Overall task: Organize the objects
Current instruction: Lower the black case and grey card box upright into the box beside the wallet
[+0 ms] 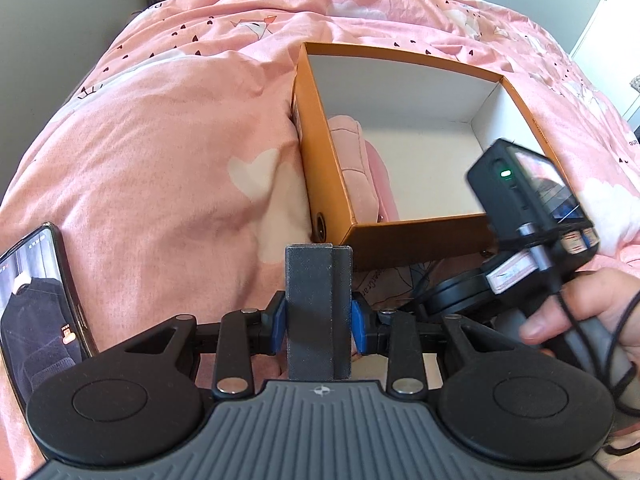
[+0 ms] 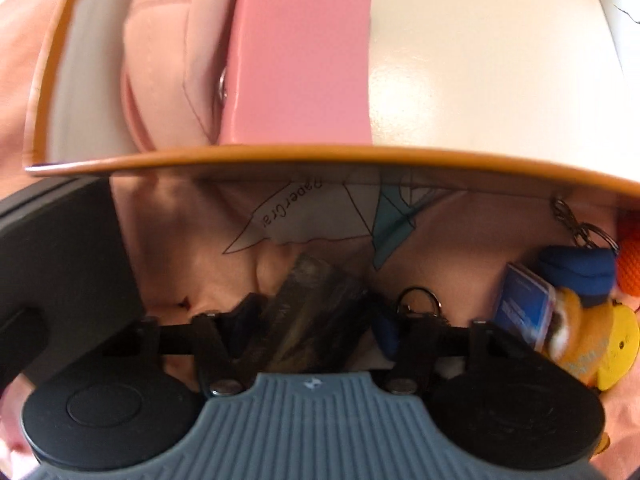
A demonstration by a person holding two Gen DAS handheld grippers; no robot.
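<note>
An orange box point(image 1: 320, 152) with a white inside lies on the pink bed; its near rim also shows in the right wrist view point(image 2: 320, 156). Inside it at the left lie a pink pouch point(image 1: 354, 168) and a flat pink case point(image 2: 300, 60). My left gripper point(image 1: 319, 256) is shut and empty, just short of the box's near left corner. My right gripper point(image 2: 316, 280) is shut with nothing seen between its fingers, low in front of the box's near wall. A plush duck keychain point(image 2: 588, 320) with a blue hat and a small blue card point(image 2: 524, 304) lie to its right.
A phone point(image 1: 36, 304) with its screen lit lies on the bedcover at the left. The right gripper's body and the hand that holds it point(image 1: 560, 300) are at the right of the left wrist view. An orange textured thing point(image 2: 628, 256) is at the right edge.
</note>
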